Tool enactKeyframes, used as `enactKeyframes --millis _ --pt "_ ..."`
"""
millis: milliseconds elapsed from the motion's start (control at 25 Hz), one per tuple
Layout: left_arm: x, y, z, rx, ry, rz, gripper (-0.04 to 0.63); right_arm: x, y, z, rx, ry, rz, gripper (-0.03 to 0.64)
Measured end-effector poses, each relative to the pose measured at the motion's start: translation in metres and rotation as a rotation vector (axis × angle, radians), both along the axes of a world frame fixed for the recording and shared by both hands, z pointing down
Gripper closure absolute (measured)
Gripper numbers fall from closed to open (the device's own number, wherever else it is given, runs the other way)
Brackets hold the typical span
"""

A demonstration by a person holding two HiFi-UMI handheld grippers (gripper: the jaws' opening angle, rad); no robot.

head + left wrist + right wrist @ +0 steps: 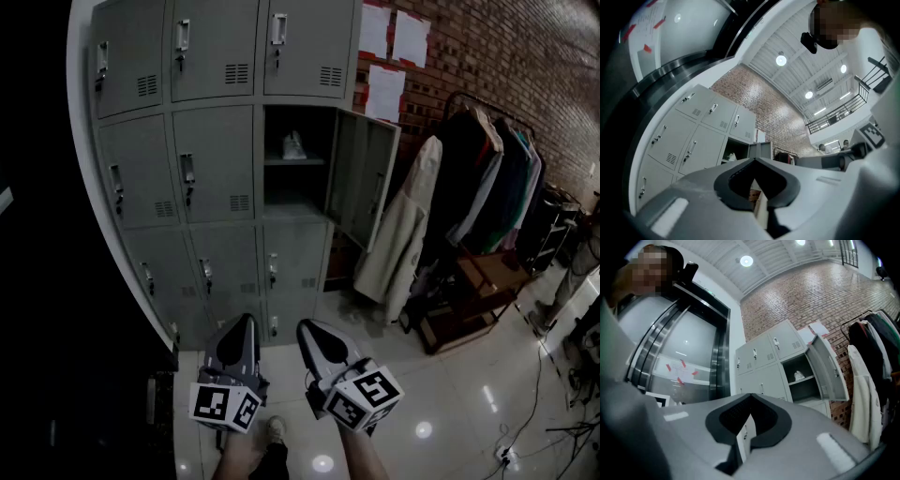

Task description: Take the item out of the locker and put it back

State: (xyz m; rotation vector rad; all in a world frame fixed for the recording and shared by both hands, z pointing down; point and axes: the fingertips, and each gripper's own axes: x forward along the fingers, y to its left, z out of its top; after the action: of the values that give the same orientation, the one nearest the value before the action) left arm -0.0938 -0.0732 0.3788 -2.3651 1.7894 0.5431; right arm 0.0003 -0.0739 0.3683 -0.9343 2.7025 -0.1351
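Observation:
A bank of grey lockers (202, 159) stands ahead. One locker (295, 155) in the middle row has its door (361, 178) swung open to the right. On its upper shelf lies a small whitish item (294, 145), which shows again in the left gripper view (731, 156) and in the right gripper view (799, 375). My left gripper (246, 322) and right gripper (305, 327) are held low, well short of the lockers. Both are shut with nothing between their tips; the left gripper (754, 160) and right gripper (751, 394) show closed tips in their own views.
A clothes rack (487, 187) with hanging coats stands right of the open door, a beige coat (398, 234) nearest it. Papers (394, 37) are pinned on the brick wall. Cables (534, 394) lie on the glossy floor at right. A person's shoe (274, 429) shows below.

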Motion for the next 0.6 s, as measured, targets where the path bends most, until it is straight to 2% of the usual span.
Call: enactKeyframes --millis 160,320,600 --pt "-0.043 -0.107 -0.021 0.002 -0.025 -0.01 0.592 -0.039 -0.106 -0.022 0.017 0.014 0.035 0.617" --pt "-0.065 -0.195 -0.049 0.026 -0.065 -0.015 0.592 -0.06 -0.2 -0.041 0.032 0.031 0.081 0.617" --pt "-0.073 -0.284 -0.054 0.031 -0.08 0.006 0.592 -0.085 -0.294 -0.04 0.0 0.058 0.074 0.617"
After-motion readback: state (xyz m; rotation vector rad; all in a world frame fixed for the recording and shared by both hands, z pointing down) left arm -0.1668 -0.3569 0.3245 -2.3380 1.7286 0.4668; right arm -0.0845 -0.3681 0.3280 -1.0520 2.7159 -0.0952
